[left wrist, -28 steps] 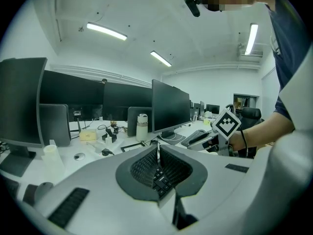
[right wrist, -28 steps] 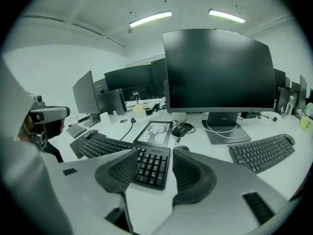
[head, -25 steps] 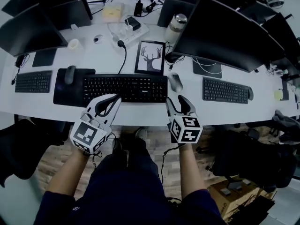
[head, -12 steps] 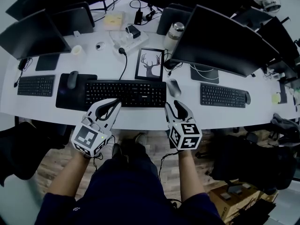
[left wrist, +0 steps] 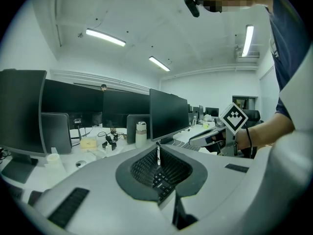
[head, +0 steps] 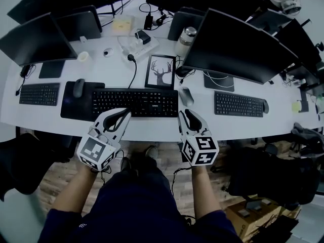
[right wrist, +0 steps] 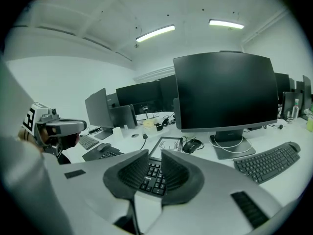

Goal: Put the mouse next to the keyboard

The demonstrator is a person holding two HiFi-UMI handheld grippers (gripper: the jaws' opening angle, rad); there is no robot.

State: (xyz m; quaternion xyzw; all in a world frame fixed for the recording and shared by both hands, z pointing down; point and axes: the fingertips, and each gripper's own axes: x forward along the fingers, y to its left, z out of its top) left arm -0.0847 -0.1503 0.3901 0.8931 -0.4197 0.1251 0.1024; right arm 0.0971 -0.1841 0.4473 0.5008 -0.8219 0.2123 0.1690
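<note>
Grey oval mouse (head: 186, 96) is lying on the white counter (head: 152, 128) at the centre of the head view. It is sitting just beside the right end of the long black keyboard (head: 134, 102), with only a thin strip of counter showing between them.

A black rectangular mat (head: 68, 105) is lying at that keyboard's left end and carrying a second, darker mouse (head: 78, 87). A framed deer picture (head: 162, 71) is standing just above the keyboard in the frame. A large black monitor (head: 238, 49) is filling the upper right, with a smaller black keyboard (head: 238, 104) lying below it.

Right tool (head: 188, 114) is hanging at the counter's near edge, directly below the grey mouse in the frame and apart from it. Its jaws have just been closing and are now standing a narrow gap apart. Nothing is sitting between the ribbed pads. In the right gripper view only the long keyboard's keys are showing through the gap.

Left tool (head: 123, 113) is hanging at lower left of centre, over the near edge below the long keyboard's left half. Its tips are meeting, and the curved pads are bowing apart behind them, leaving an empty oval hollow. Keys are showing through that hollow in the left gripper view. It is gripping nothing.

The person's bare forearms (head: 76, 186) are reaching up from the bottom of the frame, over a wooden floor (head: 50, 178).
</note>
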